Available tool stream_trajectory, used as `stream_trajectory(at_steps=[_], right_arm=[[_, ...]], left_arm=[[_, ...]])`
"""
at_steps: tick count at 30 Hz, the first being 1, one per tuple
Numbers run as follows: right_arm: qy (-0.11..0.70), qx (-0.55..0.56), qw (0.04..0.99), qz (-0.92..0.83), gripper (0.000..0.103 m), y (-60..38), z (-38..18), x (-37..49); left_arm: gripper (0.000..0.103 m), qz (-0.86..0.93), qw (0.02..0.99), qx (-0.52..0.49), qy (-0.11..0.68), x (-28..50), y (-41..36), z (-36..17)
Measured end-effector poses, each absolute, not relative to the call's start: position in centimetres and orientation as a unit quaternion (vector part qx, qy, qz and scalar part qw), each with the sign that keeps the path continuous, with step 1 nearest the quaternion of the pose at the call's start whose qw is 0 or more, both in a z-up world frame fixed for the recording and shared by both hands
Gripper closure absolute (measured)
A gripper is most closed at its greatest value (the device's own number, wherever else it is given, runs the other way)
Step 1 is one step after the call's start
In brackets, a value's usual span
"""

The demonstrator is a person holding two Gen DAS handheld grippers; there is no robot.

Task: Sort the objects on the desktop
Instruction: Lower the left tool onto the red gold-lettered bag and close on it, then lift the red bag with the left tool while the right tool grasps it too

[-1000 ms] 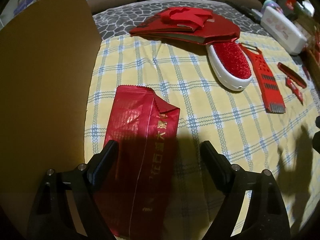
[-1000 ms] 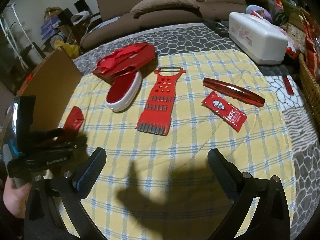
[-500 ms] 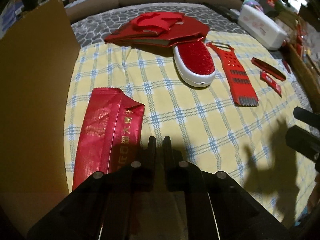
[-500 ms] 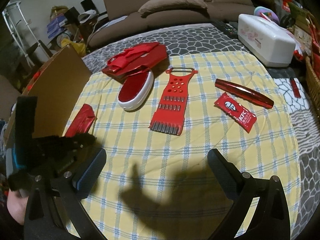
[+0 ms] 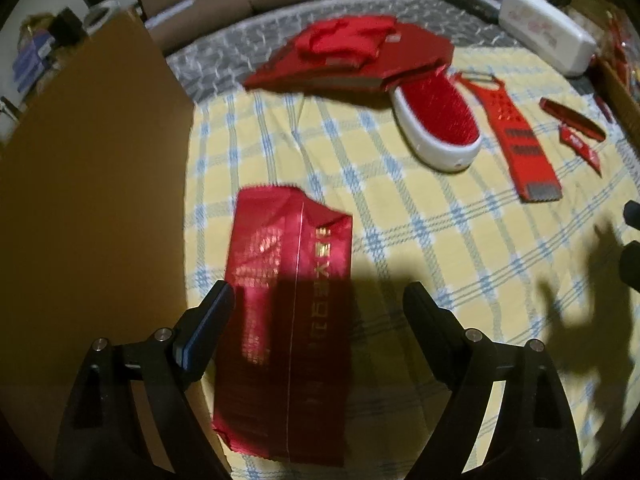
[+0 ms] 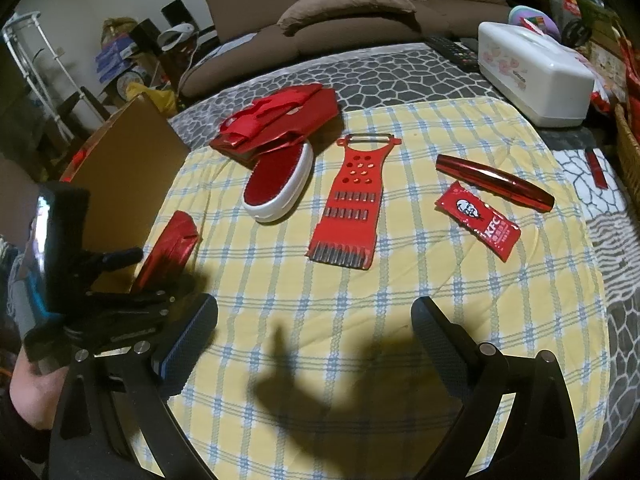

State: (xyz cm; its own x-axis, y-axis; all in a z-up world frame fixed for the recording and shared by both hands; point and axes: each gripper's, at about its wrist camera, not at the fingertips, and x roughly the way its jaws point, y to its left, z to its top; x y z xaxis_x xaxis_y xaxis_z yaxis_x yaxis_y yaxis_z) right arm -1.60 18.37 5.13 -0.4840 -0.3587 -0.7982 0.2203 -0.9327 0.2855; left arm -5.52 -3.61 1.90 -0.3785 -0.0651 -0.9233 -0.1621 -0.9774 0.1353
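A red foil packet (image 5: 288,280) with gold print lies flat on the yellow checked cloth (image 5: 400,240), right beside a brown cardboard box (image 5: 92,180). My left gripper (image 5: 318,300) points down over the packet's near half. Its jaws are opening, and the packet lies between the fingers with a gap on both sides. My right gripper (image 6: 316,320) stands open over bare cloth with nothing between its fingers. In the right wrist view the packet (image 6: 168,248) shows at the left, next to the box (image 6: 132,168).
On the cloth lie a white brush with red bristles (image 6: 280,188), a red grater (image 6: 352,208), a KFC sachet (image 6: 478,226) and a red tube (image 6: 492,182). A red gift bag (image 6: 276,120) sits at the back. At the far right stand a white tissue box (image 6: 536,72) and a wicker basket (image 6: 630,152).
Half a second ago my left gripper was shut, to the right of the packet. Its jaws now stand wide apart, one on each side of the packet. The right gripper has not moved.
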Motion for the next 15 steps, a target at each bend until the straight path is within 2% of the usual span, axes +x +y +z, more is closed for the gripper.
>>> stream_trajectory(at_steps=[5,8,9,10,11,13,15], right_arm=[[-0.08,0.477,0.169,-0.859,0.004,18.5,5.28,-1.59],[-0.09,0.478,0.171,-0.857,0.004,18.83,5.39,-1.74],[-0.092,0.479,0.171,-0.856,0.004,18.9,5.38,-1.81],[-0.093,0.48,0.172,-0.855,0.004,18.93,5.36,-1.84],[-0.094,0.48,0.173,-0.855,0.004,18.95,5.32,-1.88],[-0.096,0.481,0.175,-0.853,0.004,18.88,5.32,-1.94],[-0.096,0.481,0.179,-0.853,0.004,18.67,5.39,-1.97]], left_arm=[[0.019,0.823,0.039,-0.558,0.098,-5.48,-3.87,1.18],[0.025,0.826,0.05,-0.557,0.074,-5.42,-4.59,1.14],[0.035,0.828,0.052,-0.553,0.074,-5.32,-4.69,1.25],[0.049,0.83,0.055,-0.55,0.074,-5.23,-4.69,1.42],[0.056,0.831,0.058,-0.549,0.074,-5.23,-4.66,1.61],[0.064,0.829,0.067,-0.551,0.066,-5.14,-4.42,1.85],[0.065,0.828,0.075,-0.552,0.064,-4.86,-4.0,1.86]])
